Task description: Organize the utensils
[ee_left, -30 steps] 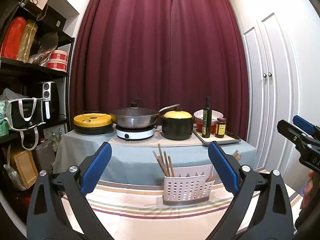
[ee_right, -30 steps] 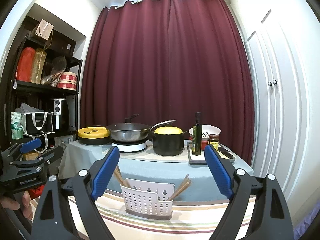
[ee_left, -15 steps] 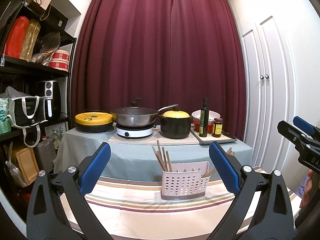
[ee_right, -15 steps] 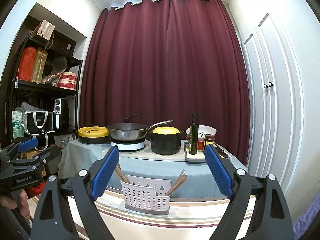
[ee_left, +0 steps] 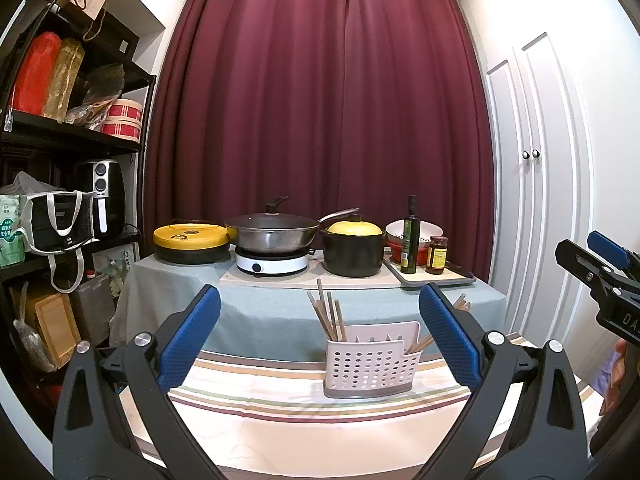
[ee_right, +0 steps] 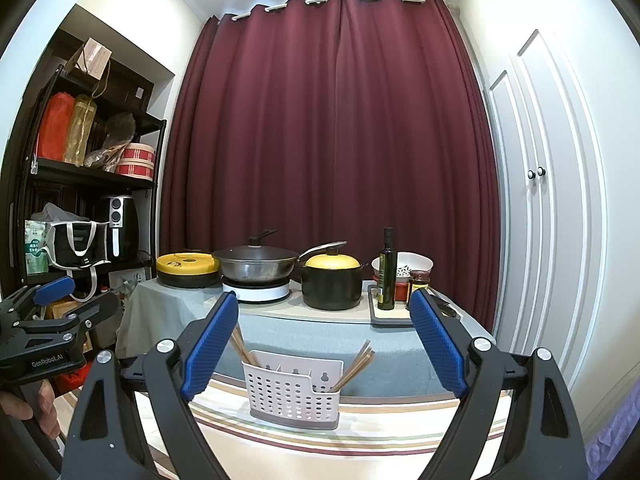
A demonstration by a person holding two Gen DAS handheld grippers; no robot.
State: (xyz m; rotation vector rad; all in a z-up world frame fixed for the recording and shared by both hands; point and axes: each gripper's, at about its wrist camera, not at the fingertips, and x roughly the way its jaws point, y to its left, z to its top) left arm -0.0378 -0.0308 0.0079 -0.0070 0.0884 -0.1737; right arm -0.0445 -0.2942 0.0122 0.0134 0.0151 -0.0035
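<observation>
Both jaws spread wide, nothing gripped. Perforated caddy point(ee_left: 372, 364) with chopsticks point(ee_left: 329, 316) is seen ahead between the jaws, near the counter point(ee_left: 256, 396) far edge; striped surface before it bare.

Maroon curtain point(ee_left: 320, 100), striped tablecloth point(ee_left: 280, 392), white perforated caddy point(ee_left: 370, 364), yellow-lidded pot point(ee_left: 354, 246).

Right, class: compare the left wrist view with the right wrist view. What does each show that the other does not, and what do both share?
Only the left wrist view shows the right gripper from the side, at its right edge, and the left gripper's own open jaws.

Only the right wrist view shows the left gripper from the side, at its left edge, a hand beneath it, and the right gripper's own open jaws.

Both show the perforated utensil holder with chopsticks at each end, on the striped cloth, and the yellow-lidded pot behind.
</observation>
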